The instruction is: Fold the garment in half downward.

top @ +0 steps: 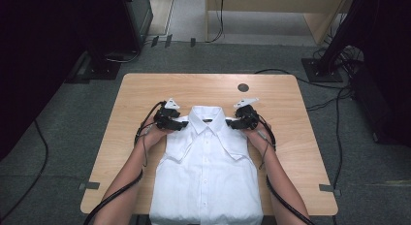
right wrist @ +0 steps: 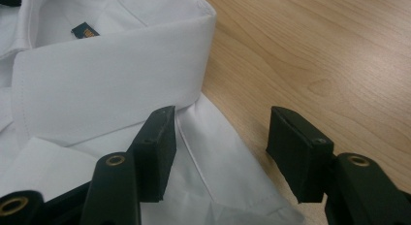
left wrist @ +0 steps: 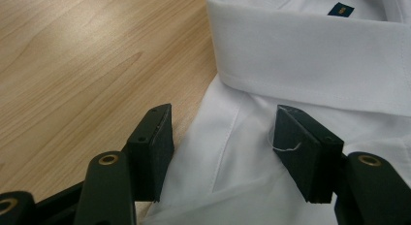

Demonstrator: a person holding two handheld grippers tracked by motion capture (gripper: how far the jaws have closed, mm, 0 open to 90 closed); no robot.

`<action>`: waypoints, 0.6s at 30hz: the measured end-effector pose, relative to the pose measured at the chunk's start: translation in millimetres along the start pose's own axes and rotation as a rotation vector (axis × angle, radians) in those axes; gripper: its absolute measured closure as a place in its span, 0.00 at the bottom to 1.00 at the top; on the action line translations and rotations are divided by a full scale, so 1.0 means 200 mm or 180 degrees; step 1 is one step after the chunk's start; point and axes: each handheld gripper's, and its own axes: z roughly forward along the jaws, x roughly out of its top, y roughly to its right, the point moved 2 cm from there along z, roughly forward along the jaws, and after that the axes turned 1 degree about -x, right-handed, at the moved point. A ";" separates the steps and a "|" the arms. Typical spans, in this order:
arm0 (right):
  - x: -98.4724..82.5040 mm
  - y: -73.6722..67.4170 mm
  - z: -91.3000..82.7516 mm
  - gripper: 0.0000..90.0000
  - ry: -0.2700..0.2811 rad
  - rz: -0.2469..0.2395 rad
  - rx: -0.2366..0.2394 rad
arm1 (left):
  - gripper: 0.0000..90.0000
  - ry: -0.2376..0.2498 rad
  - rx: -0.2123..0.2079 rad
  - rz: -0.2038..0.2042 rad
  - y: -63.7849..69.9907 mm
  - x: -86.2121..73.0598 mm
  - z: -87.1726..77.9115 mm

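We are holding both sets of jaws wide around the shoulder edges of the folded white cotton shirt [top: 206, 162] lying on the pale wooden worktop [top: 140, 96], left gripper [left wrist: 223, 137] and right gripper [right wrist: 220, 147] gripping nothing. Closing too shallowly is risking pinching one layer only, so the fold could slip apart.

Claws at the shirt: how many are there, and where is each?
2. The left claw is at the white shirt's left shoulder beside the collar; the right claw is at its right shoulder.

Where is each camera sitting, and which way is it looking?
High view: above the table, looking forward and down on the white shirt; both forearms show.
Left gripper view: rides the left gripper, looking along its jaws at the shirt's shoulder.
Right gripper view: rides the right gripper, jaws straddling the other shoulder edge.
Both gripper views share the collar and its dark label.
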 end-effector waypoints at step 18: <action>-0.01 -0.06 -0.01 0.93 0.0067 -0.0109 0.0140 | 0.86 -0.0068 -0.0129 -0.0026 0.05 0.02 -0.01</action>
